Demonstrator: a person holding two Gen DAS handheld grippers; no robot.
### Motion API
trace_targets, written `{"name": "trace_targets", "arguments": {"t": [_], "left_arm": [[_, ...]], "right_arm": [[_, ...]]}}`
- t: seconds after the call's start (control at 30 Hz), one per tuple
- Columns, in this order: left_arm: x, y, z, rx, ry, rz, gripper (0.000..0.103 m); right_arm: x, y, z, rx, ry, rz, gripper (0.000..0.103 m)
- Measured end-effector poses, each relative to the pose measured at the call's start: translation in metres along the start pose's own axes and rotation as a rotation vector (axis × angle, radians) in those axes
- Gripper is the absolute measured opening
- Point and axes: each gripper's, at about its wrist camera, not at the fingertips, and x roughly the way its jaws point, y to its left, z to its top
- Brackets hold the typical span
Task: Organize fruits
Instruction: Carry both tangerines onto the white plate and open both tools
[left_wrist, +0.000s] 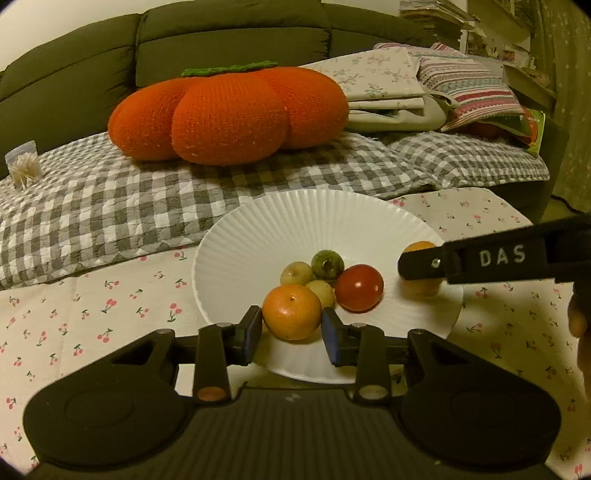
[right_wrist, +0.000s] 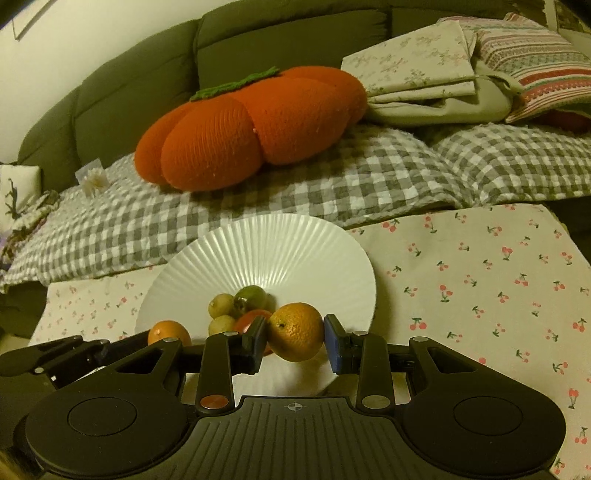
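Note:
A white ribbed plate (left_wrist: 277, 221) stands on the cherry-print cloth. On it lie a red round fruit (left_wrist: 359, 288) and three small green-yellow fruits (left_wrist: 327, 264). My left gripper (left_wrist: 291, 323) is shut on an orange (left_wrist: 291, 312) low over the plate's near side, both pads touching it. My right gripper (right_wrist: 297, 332) is shut on a second orange (right_wrist: 295, 332) above the plate's near right rim. In the left wrist view that gripper's finger (left_wrist: 421, 264) crosses its orange (left_wrist: 419, 286) at the plate's right edge. The right wrist view shows the left gripper's orange (right_wrist: 168, 332) at lower left.
Behind the plate lies a grey-checked quilt (left_wrist: 110, 206) with a big orange pumpkin cushion (left_wrist: 229, 114) against a dark green sofa (left_wrist: 74, 66). Folded linens (left_wrist: 391, 85) sit at the back right. A small toothpick holder (left_wrist: 24, 166) stands far left. Cherry-print cloth (right_wrist: 480, 277) spreads right of the plate.

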Motion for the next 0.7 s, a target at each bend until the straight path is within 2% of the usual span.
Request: {"name": "trace_targets", "arguments": {"t": [0.17, 0.27, 0.33, 0.37, 0.4, 0.7], "left_arm": [[-0.003, -0.002, 0.001, -0.005, -0.007, -0.005, 0.051], [-0.007, -0.003, 0.002, -0.012, -0.019, -0.008, 0.057], [-0.01, -0.004, 0.003, -0.016, -0.021, -0.01, 0.059], [-0.011, -0.004, 0.004, -0.021, -0.022, -0.009, 0.061], [-0.013, -0.004, 0.004, -0.028, -0.02, -0.006, 0.061], [-0.031, -0.003, 0.003, -0.068, -0.01, 0.009, 0.064]], "right_arm": [[0.004, 0.001, -0.003, -0.009, 0.011, -0.015, 0.034], [0.003, -0.001, -0.002, 0.007, 0.014, -0.024, 0.034], [0.001, -0.002, -0.001, 0.014, 0.005, -0.028, 0.04], [-0.001, -0.002, -0.001, 0.016, -0.004, -0.032, 0.048], [-0.003, -0.002, -0.001, 0.017, -0.013, -0.035, 0.051], [-0.029, -0.001, 0.003, 0.065, -0.045, -0.01, 0.052]]}}
